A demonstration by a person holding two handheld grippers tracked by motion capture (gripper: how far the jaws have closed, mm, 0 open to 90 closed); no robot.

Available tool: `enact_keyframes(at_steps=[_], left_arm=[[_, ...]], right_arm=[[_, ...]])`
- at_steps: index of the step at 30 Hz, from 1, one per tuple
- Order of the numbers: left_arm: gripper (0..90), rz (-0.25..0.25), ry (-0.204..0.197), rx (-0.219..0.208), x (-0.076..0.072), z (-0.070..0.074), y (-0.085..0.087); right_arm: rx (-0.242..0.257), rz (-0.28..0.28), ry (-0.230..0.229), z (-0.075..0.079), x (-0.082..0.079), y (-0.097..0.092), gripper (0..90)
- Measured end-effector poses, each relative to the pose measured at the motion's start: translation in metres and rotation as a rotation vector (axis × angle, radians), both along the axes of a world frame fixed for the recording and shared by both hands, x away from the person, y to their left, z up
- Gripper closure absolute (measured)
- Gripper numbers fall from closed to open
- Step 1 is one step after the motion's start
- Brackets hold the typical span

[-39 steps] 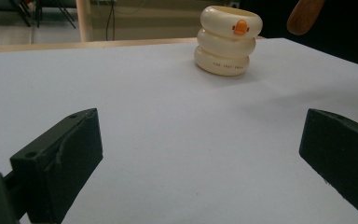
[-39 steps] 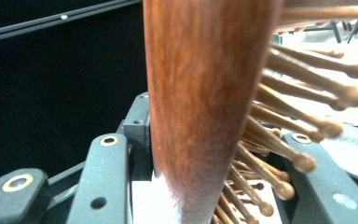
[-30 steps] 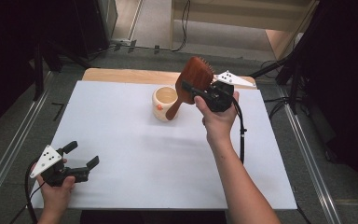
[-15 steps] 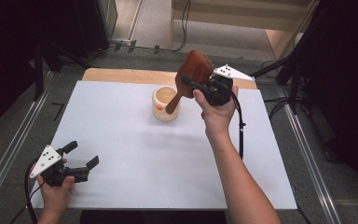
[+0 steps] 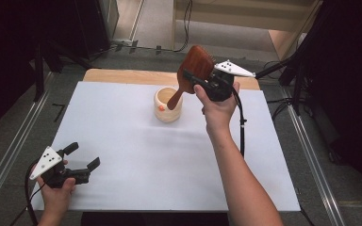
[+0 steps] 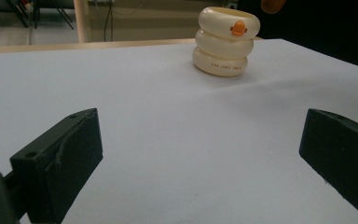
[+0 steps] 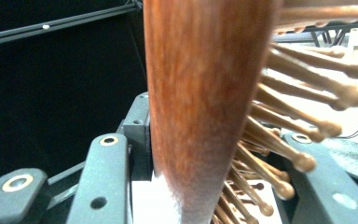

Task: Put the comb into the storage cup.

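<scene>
Hairbrush (image 5: 194, 70) of reddish-brown wood, clamped by its head between the jaws of the right gripper (image 5: 202, 80), which are closed on it. In the high view the brush is tilted: its head rises above and beyond the jaws, and its handle slants down and away from them to the rim of a cream cup (image 5: 167, 104). Whether the handle tip touches the cup cannot be told. In the right gripper view the smooth back of the hairbrush (image 7: 205, 93) stands upright between the two jaws, pressed against the one at the left of that view, while the wooden bristles (image 7: 303, 88) with rounded tips fan out over the other.

The cup stands on the white counter (image 5: 136, 155), below and just beside the right jaws. Seen in the left gripper view, the cup (image 6: 223, 42) looks like three stacked rings with a small orange mark on the top one, and it lies well ahead of the left jaws, toward the far edge.

The left gripper (image 5: 82, 160) rests low at the near corner of the counter, well apart from the cup and brush. Its jaws stand wide open with nothing between them but bare counter.
</scene>
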State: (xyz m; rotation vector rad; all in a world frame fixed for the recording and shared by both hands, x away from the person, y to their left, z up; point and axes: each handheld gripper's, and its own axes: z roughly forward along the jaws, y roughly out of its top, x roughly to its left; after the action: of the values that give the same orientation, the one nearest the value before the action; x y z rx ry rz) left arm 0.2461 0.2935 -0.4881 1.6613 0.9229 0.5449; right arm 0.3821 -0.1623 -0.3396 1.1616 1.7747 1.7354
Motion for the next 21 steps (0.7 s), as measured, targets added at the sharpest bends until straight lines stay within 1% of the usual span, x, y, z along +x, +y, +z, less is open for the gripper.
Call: enact_keyframes(at_steps=[11,17,21], left_arm=[[0.0,-0.002,-0.002,0.002,0.000,0.000,0.000],[0.0,-0.002,-0.003,0.006,0.000,0.000,0.000],[0.0,-0.003,-0.004,0.006,0.000,0.000,0.000]], right_arm=[[-0.003,-0.020,0.005,-0.001,0.011,0.001,52.5],[0.015,-0.038,0.003,-0.003,0.017,0.000,52.5],[0.018,-0.050,-0.001,-0.003,0.021,0.000,52.5]])
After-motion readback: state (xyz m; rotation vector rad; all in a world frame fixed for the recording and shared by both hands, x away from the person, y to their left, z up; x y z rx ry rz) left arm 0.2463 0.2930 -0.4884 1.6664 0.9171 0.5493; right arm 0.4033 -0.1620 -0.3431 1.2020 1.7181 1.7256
